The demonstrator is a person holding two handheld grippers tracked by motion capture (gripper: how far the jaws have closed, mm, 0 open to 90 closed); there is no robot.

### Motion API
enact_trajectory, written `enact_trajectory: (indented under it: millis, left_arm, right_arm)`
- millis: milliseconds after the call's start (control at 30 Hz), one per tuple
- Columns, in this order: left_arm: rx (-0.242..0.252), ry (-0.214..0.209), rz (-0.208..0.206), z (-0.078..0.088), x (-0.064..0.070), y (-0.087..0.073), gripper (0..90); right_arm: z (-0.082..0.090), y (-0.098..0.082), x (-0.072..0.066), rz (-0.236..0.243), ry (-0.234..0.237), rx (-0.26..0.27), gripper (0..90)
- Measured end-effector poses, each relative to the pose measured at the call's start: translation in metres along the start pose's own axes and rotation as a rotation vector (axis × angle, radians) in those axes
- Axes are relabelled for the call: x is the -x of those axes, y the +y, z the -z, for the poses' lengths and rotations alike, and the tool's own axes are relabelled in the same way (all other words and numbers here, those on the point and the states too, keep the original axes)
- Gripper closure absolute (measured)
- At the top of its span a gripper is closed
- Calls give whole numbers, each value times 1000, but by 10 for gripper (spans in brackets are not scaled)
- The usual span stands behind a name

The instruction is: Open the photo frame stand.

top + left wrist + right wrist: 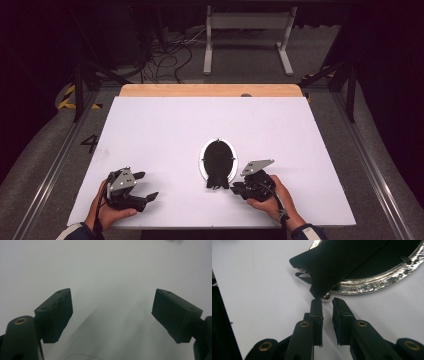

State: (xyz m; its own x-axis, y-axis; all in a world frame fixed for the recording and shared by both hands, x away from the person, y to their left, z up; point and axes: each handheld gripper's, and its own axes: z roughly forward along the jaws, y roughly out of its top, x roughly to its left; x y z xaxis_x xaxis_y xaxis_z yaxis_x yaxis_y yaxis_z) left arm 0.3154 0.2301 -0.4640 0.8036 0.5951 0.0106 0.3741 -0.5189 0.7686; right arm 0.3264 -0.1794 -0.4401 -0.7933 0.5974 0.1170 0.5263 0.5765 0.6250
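One oval frame [218, 160] with a shiny silver rim lies face down on the white desk [165, 130], close to the near edge, a bit right of centre. Its black stand sticks out toward that edge. Two claws: the left claw [145, 186] sits near the near left corner, spread wide with nothing in it. The right claw [327, 305] is nearly pressed together, a thin gap left, tips right at the stand's corner. Can't tell if it's touching. The frame's far side is cut off in the right gripper view.
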Motion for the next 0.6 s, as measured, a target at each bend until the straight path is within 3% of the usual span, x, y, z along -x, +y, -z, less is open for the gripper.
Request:
enact_trajectory:
  millis: [167, 533, 600]
  left_arm:
    - [3, -2, -2, -1, 0, 2, 173]
    - [-9, -16, -12, -5, 2, 3, 173]
    - [-9, -16, -12, -5, 2, 3, 172]
  right_arm:
    - [-6, 4, -3, 15, -7, -53, 795]
    - [-8, 6, -2, 18, 25, -43, 743]
    - [-9, 7, 0, 0, 41, -33, 733]
